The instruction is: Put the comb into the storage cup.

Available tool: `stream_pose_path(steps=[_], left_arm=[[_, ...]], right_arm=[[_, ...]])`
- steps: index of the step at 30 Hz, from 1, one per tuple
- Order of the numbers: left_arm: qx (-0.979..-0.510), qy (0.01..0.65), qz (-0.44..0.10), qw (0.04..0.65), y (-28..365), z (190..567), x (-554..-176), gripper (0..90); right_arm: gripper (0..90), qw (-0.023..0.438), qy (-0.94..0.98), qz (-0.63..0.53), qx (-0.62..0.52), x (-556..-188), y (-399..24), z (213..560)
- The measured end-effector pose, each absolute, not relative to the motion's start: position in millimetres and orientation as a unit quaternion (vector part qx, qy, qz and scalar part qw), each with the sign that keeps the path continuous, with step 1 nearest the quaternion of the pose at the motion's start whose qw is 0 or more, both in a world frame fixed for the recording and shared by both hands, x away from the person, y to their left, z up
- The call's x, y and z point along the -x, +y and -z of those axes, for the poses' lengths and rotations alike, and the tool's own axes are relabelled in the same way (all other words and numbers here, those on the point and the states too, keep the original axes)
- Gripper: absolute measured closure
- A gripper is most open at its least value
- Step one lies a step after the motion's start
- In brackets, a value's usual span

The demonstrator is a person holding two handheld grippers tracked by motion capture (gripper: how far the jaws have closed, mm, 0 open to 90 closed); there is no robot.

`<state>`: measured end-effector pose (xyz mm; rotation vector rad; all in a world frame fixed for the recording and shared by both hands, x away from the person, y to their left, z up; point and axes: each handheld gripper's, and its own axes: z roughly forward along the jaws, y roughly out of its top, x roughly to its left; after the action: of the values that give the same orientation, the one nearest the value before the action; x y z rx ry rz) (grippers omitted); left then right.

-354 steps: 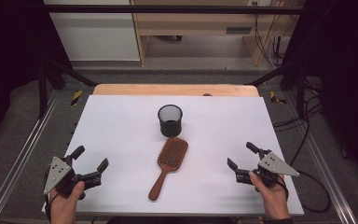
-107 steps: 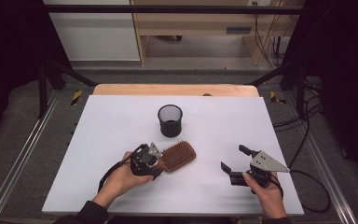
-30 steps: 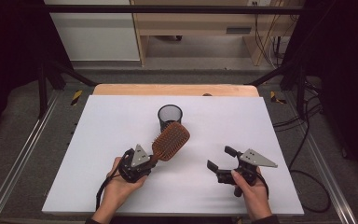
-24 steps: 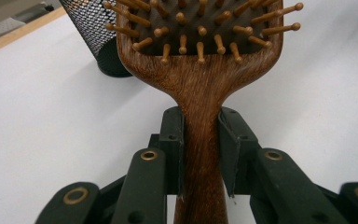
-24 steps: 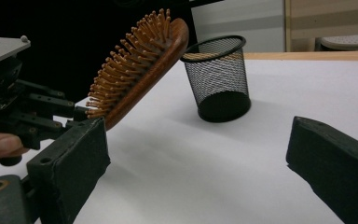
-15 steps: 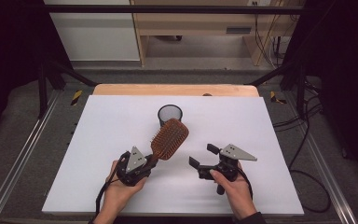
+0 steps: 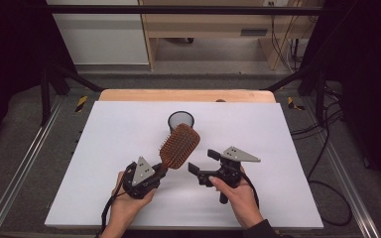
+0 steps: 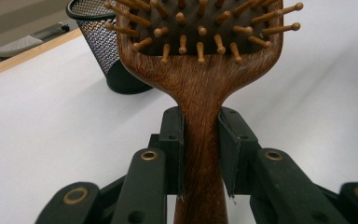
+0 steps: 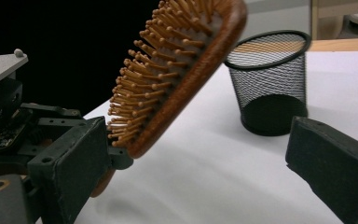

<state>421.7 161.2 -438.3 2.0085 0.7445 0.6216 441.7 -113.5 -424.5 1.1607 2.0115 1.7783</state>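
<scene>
Above the white tabletop [image 7: 104, 148], the left claw [image 7: 155, 171] pinches the neck of a wooden paddle hairbrush [image 7: 179, 146], its two black jaws pressed flat against either side of the handle just below the head. The brush is held clear of the surface, tilted up and away from the person, bristles turned to the person's left. Just beyond its tip stands a black mesh cup [image 7: 180, 120], upright, close to the brush head but apart from it. The right claw [image 7: 201, 161] hovers beside the brush with its jaws spread, gripping nothing, a narrow gap between it and the brush head. Bare white surface lies wide on both sides, out to the tabletop's left and right edges.
</scene>
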Motion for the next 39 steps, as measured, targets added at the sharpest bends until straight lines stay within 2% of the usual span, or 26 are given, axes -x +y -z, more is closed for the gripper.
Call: stream_pose_path(steps=[39], left_arm=[[-0.793, 0.297, -0.265, 0.462, 158.2, 434.5, -414.6, 73.0]], right_arm=[[9.6, 0.076, 0.670, -0.633, -0.381, -465.9, -86.4, 389.1]])
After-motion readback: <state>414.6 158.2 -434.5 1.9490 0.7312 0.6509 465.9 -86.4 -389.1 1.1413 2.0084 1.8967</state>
